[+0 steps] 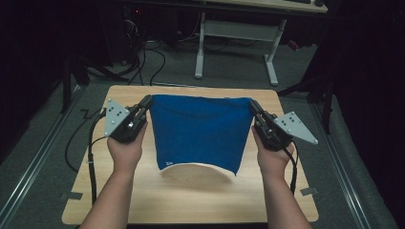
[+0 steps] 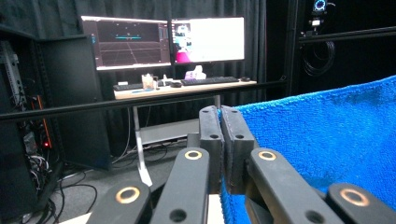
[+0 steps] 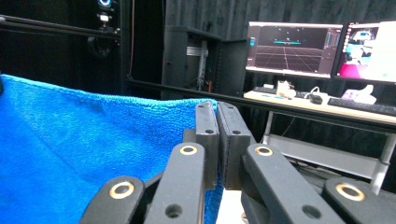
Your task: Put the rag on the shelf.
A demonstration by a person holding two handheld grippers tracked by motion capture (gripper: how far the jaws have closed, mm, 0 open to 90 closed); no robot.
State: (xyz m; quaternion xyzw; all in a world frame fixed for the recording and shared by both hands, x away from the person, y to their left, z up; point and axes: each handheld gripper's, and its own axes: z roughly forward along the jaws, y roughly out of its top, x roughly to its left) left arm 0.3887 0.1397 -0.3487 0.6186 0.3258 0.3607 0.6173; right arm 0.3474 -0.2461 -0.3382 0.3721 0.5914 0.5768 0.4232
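A blue towel hangs spread in the air above the wooden table, held by its two top corners. My left gripper is shut on the left corner, and my right gripper is shut on the right corner. The towel's lower edge droops toward the table and its pale underside shows there. In the left gripper view the jaws of my left gripper pinch the edge of the blue towel, which stretches to the right. In the right gripper view my right gripper clamps the towel, which spreads to the left.
Beyond the table stands a white-legged desk with monitors and a keyboard. Cables lie on the grey floor. Black curtains and a dark rack surround the space. Bare table surface lies under and in front of the towel.
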